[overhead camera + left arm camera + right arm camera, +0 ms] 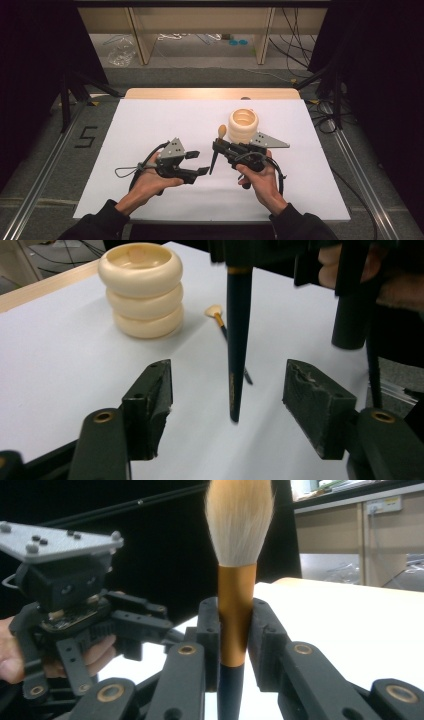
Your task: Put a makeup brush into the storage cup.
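**Right gripper clamping a makeup brush upright while the left one's jaws stand apart around its handle tip**

The right gripper (pixel 220 146) is gripping a long makeup brush with a dark tapered handle, a gold metal ferrule and pale soft bristles (pixel 235 545); in the right gripper view its two black jaws are pressing on the gold ferrule from either side, with the bristles rising above them. In the high view the brush (pixel 216 152) is standing almost upright over the white table sheet (pixel 150 125), bristle end up, its pointed end hanging down toward the sheet.

The left gripper (pixel 202 162) is sitting just left of that brush, held by the person's left hand (pixel 150 182). Its jaws are standing wide apart, and in the left gripper view the dark handle (pixel 235 365) is hanging between the two pads without touching either.

A cream-coloured holder shaped like three stacked rings (pixel 141 290) is standing on the sheet beyond the brush, just behind the right gripper in the high view. A second, small brush with a fan-shaped pale tip (pixel 216 312) is lying flat on the sheet near the holder, apart from it.
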